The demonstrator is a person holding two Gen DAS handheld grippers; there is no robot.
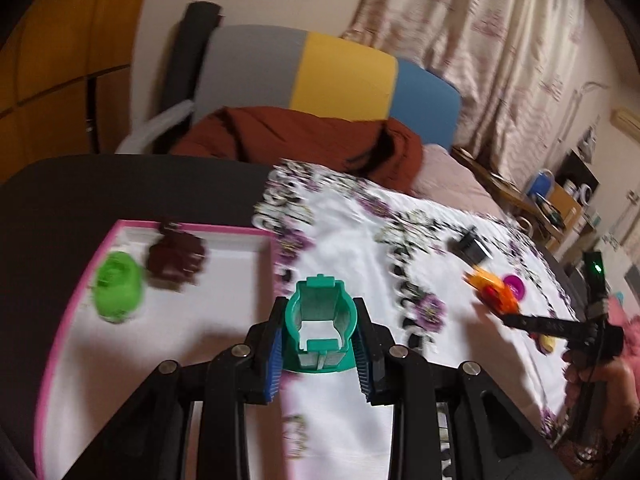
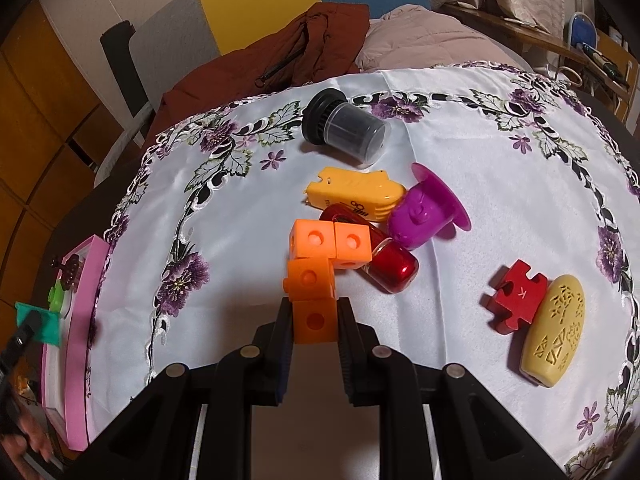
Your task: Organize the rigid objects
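Note:
My left gripper (image 1: 320,344) is shut on a teal plastic holder (image 1: 320,322), held in the air over the right edge of the pink-rimmed white tray (image 1: 192,229). A green round piece (image 1: 119,286) and a dark brown piece (image 1: 176,258) lie in the tray. My right gripper (image 2: 314,320) is shut on the nearest cube of an orange linked-cube piece (image 2: 320,264) resting on the floral cloth (image 2: 460,152). Around it lie a red bottle (image 2: 390,266), a yellow plastic piece (image 2: 354,194), a purple cup (image 2: 424,216), a black-lidded jar (image 2: 346,128), a red puzzle piece (image 2: 514,296) and a tan oval (image 2: 556,328).
The table is dark where the cloth (image 1: 352,240) ends. Behind it stand a grey, yellow and blue chair back (image 1: 320,68) with a rust-red jacket (image 1: 304,136). A hand (image 1: 600,384) holds the right gripper's handle at the right edge. Curtains and shelves fill the far right.

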